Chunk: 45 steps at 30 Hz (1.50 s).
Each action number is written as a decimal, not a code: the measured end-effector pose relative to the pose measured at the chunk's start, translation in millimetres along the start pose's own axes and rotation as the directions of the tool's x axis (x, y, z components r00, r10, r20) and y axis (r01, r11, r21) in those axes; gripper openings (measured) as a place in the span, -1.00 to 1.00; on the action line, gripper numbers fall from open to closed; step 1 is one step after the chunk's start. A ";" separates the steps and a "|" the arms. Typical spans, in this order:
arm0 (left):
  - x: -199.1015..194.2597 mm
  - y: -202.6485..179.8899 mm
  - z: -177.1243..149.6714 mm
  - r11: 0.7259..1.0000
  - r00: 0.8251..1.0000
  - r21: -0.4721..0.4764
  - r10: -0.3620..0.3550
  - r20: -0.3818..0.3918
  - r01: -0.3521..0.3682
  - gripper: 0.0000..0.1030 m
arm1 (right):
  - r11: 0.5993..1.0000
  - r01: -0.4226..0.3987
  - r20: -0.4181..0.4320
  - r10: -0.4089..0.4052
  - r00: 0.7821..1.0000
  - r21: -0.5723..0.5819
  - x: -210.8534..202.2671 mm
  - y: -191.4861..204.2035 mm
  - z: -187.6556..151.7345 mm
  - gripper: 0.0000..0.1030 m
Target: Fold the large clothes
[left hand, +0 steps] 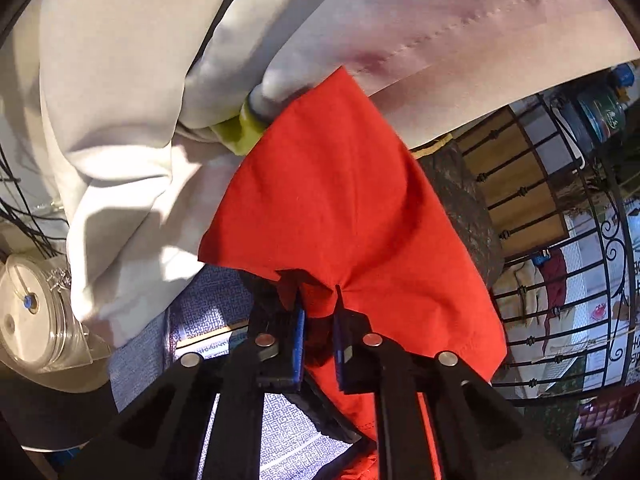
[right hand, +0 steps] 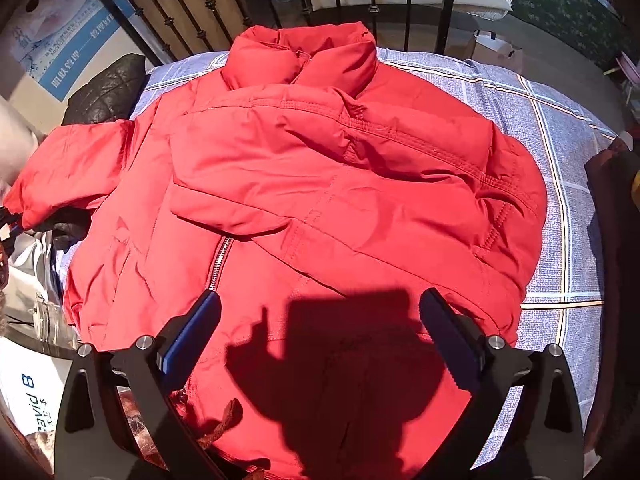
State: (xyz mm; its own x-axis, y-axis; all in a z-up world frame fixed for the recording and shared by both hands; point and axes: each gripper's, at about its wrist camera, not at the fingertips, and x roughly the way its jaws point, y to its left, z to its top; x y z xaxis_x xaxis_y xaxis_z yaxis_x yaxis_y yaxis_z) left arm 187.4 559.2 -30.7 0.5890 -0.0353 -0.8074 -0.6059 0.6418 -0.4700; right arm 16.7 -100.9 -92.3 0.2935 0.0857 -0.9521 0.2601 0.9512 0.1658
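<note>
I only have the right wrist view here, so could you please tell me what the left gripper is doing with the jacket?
Observer: The left gripper is shut on a bunched fold of the red jacket, with the fabric pinched between its blue pads.
Operator: Thank you. Is that part lying on the bed, or is it lifted?
Observer: It looks lifted: the fabric drapes from the pinch, with the blue checked bed cover showing beneath the gripper.
Operator: Is anything close behind the fabric?
Observer: Yes, a person's pale sleeve with a yellow-green cuff sits right behind it.
Operator: And my side?
Observer: Your right gripper is open above the jacket's lower front, holding nothing.
</note>
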 end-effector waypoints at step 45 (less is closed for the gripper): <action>-31.2 -293.0 -520.6 0.034 0.863 0.862 0.007 -0.505 0.505 0.68 | 0.942 0.001 0.036 -0.013 0.999 0.337 -20.8 -95.8 4.3 0.91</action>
State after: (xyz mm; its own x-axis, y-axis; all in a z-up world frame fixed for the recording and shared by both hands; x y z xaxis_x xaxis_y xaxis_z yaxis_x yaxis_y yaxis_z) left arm 68.1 -26.6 -53.4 0.2335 -0.4130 -0.8803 0.7382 0.6645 -0.1160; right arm -10.3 -195.1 -87.3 0.3229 0.0621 -0.9444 0.5549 0.7959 0.2421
